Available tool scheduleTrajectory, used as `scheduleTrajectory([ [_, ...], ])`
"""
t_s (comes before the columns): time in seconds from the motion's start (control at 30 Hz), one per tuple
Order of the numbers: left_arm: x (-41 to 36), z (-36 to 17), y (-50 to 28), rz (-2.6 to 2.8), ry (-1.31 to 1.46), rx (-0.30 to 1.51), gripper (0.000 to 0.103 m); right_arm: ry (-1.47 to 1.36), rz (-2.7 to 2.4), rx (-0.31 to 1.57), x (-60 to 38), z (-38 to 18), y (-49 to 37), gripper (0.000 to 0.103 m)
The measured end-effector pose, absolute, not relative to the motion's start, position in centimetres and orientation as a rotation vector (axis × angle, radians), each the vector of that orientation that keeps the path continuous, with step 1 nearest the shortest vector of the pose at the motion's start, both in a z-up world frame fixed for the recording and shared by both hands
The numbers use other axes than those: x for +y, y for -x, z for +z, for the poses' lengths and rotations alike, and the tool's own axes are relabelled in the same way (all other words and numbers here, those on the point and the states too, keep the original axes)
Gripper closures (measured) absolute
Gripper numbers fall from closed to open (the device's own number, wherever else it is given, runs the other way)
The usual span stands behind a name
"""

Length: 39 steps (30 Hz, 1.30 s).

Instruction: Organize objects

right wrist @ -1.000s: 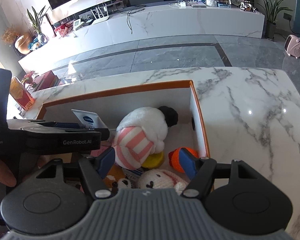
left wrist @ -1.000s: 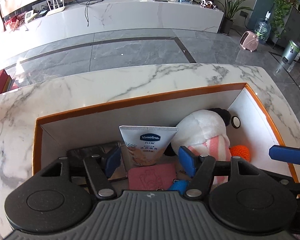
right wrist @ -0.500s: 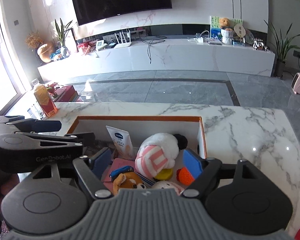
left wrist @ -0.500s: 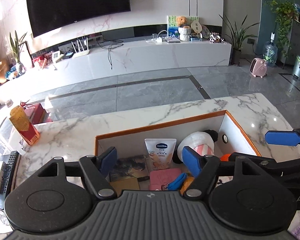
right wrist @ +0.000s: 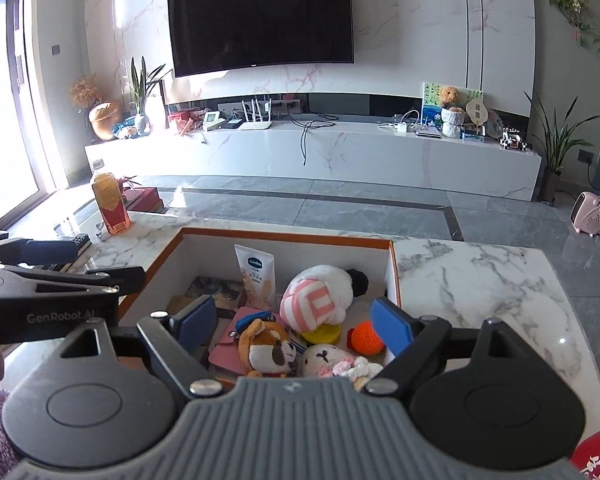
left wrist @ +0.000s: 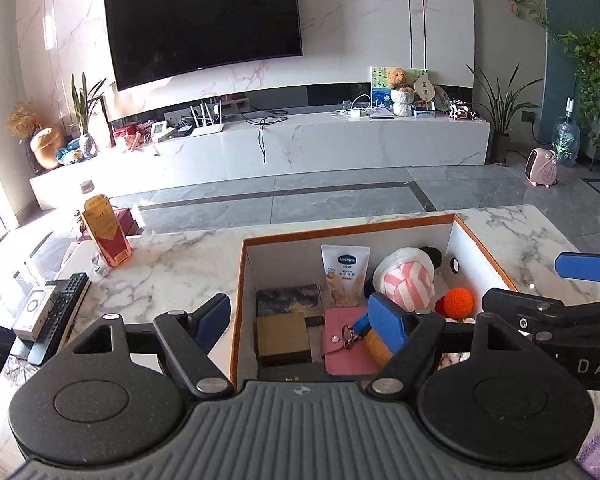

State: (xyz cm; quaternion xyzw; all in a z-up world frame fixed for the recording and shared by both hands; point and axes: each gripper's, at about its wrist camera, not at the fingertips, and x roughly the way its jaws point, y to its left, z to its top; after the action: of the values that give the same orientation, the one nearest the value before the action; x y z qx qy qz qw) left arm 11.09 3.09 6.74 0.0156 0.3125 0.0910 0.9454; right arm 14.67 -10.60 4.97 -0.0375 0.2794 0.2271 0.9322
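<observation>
Right claw (right wrist: 294, 322) view only — fox plush (right wrist: 266, 348)

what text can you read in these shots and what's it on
"Vaseline": blue badge on the white tube in the box.
"GenRobot.AI": side of the left tool, seen from the right wrist.
"DAS", cut off: side of the right tool.
Tube's small print and the bottle label: unreadable.
</observation>
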Motion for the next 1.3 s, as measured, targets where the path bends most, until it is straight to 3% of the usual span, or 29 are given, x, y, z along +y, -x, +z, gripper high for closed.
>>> scheduleTrajectory([
  [0.67, 1.9, 2.2, -5.1, 0.267, -0.005, 0.665, 0.013, 0.076, 0.422, 0.563, -12.0, 0.9, -8.9, 0.014],
  [1.3, -0.3, 3.1, -4.3, 0.245, -0.064, 0.659, 0.013, 0.092, 0.406, 0.543, -13.2, 1.1, -7.0, 0.01],
])
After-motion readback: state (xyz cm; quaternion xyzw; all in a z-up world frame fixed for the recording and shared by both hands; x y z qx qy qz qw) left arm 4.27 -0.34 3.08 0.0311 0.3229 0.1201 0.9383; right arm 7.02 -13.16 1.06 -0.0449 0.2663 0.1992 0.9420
